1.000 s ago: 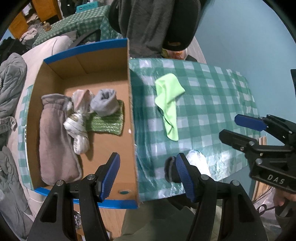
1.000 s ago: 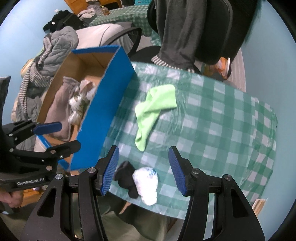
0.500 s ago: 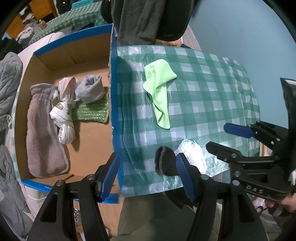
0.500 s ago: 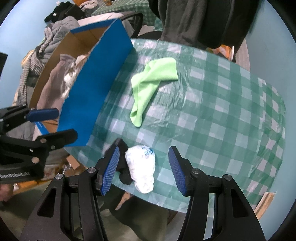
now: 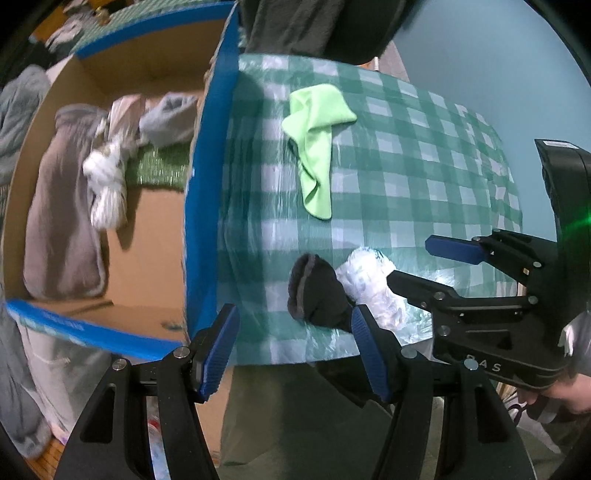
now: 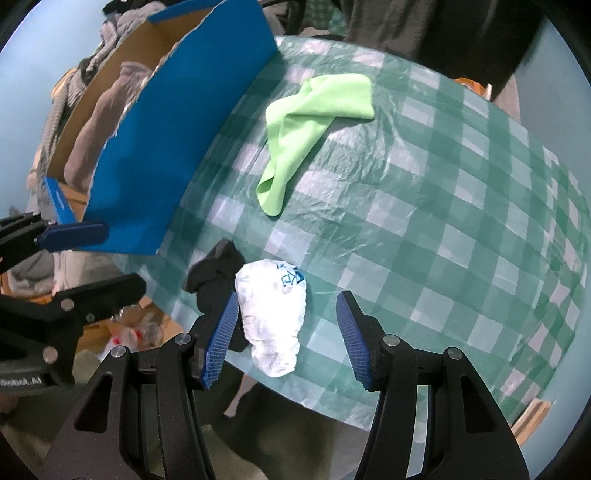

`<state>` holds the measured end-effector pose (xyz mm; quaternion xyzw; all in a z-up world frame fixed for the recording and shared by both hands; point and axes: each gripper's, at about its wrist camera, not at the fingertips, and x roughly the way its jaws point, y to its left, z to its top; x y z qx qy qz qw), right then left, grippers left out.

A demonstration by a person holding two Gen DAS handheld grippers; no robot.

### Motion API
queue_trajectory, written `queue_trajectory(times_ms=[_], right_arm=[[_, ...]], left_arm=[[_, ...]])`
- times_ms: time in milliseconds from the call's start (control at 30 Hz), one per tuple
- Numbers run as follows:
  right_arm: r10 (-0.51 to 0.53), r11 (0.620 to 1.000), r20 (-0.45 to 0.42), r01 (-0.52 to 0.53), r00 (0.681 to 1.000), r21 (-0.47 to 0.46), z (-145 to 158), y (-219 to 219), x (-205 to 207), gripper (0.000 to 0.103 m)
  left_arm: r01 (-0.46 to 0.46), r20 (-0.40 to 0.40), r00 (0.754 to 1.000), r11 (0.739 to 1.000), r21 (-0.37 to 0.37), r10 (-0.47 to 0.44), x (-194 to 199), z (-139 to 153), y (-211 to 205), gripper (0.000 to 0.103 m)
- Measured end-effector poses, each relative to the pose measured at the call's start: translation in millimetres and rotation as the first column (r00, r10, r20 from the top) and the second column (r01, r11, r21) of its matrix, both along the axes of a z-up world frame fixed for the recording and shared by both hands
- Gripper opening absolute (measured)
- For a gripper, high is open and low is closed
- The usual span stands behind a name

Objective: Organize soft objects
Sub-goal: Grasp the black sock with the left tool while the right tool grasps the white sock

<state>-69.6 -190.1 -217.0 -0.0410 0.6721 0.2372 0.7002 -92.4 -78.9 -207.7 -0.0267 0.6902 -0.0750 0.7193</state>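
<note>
A black sock (image 5: 317, 291) (image 6: 212, 275) and a crumpled white plastic bag (image 5: 373, 284) (image 6: 271, 306) lie side by side at the near edge of the green checked table (image 5: 424, 147). A lime-green cloth (image 5: 317, 140) (image 6: 306, 122) lies farther back. My left gripper (image 5: 295, 350) is open, just short of the black sock. My right gripper (image 6: 286, 341) is open, its fingers on either side of the near end of the white bag. It also shows in the left wrist view (image 5: 424, 262).
A blue-sided cardboard box (image 5: 207, 192) (image 6: 173, 147) stands left of the table. It holds a grey-brown garment (image 5: 59, 221), a white bundle (image 5: 107, 177), a grey sock (image 5: 166, 118) and a green cloth (image 5: 162, 170). Dark clothing (image 5: 314, 26) hangs on a chair behind the table.
Both grippers have moved right and forward, from the box toward the table's near edge. The black sock and white bag now sit closer to the open fingers.
</note>
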Motion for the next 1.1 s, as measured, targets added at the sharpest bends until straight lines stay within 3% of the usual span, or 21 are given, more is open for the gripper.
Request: queue_trajectory(times_ms=[433,767,967,1100], right_arm=[[0.19,0.982,-0.036,-0.19,0.981,0.016,-27.5,23.6,-4.4,0.056],[0.231,0.973,-0.052,-0.231,0.972,0.009,-48.9,20.4,-4.3,0.056],[0.254,0.967,-0.042,-0.252,0.966,0.043,-51.6,19.0,-4.4,0.043],[0.249,0.968,-0.023,-0.248,0.968,0.049,-45.7,7.5,-4.4,0.04]], left_arm=[[-0.203,-0.035,0.978,0.979,0.011,0.203,-35.9,-18.4,5.8,0.065],[-0.276,-0.054,0.96,0.961,0.02,0.276,-46.9,-34.4,2.1,0.065],[-0.291,-0.052,0.955,0.956,0.018,0.292,-41.3,-39.9,-1.7,0.069],[-0.294,-0.063,0.954,0.956,0.02,0.294,-39.4,-45.0,-5.8,0.07]])
